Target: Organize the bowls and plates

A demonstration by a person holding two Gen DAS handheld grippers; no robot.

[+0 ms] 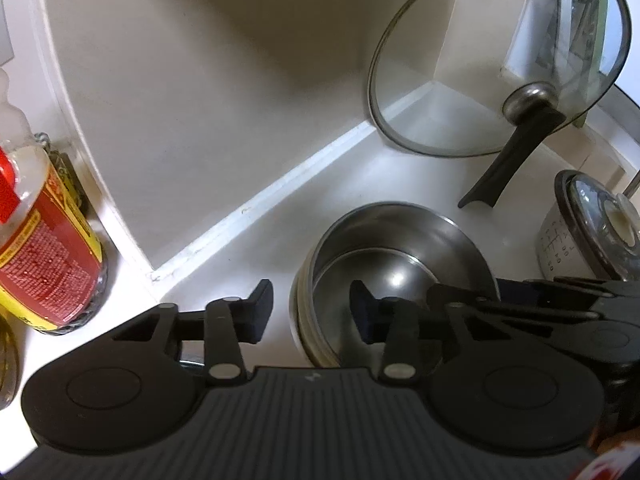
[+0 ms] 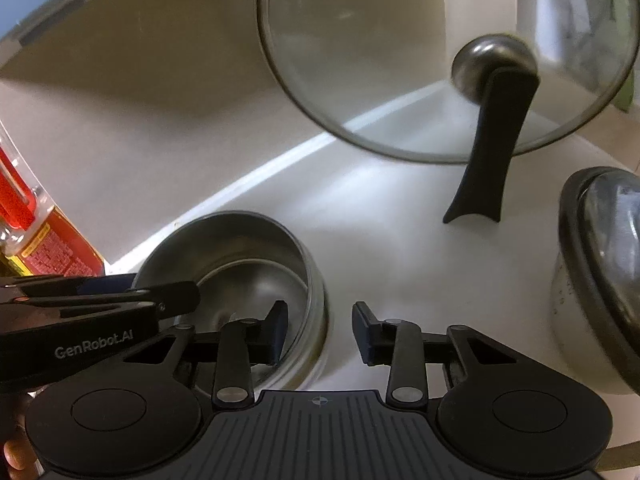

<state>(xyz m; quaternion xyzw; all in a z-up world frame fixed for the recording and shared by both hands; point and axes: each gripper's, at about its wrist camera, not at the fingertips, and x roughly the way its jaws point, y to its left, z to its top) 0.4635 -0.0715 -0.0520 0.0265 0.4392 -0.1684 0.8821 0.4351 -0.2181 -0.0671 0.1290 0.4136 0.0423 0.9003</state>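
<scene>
1. Steel bowls [image 1: 394, 264]: a nested stack on the white surface [image 1: 256, 248], at 6 o'clock in the left wrist view and at 7 o'clock in the right wrist view, near the wall joint.
2. Your left hand-held gripper [image 1: 311, 312]: jaws partly apart, straddling the stack's wall at its 9 o'clock side, one finger outside, the other inside the top bowl. You cannot tell whether the pads press the wall.
3. Your right hand-held gripper [image 2: 320, 332]: jaws partly apart, straddling the stack's wall at its 3 o'clock side, the left finger inside the bowl, the right outside over bare surface. Contact cannot be told either.
4. Glass lid [image 1: 496, 60]: stands tilted against the corner at 1 o'clock, propped on its black handle [image 1: 512, 156].
5. Measuring jug [image 1: 560, 236]: at 3 o'clock, capped with a smaller glass lid, well apart from the bowls.
6. Bottle with red and yellow label [image 1: 48, 256]: at 9 o'clock, beside the wall edge.
</scene>
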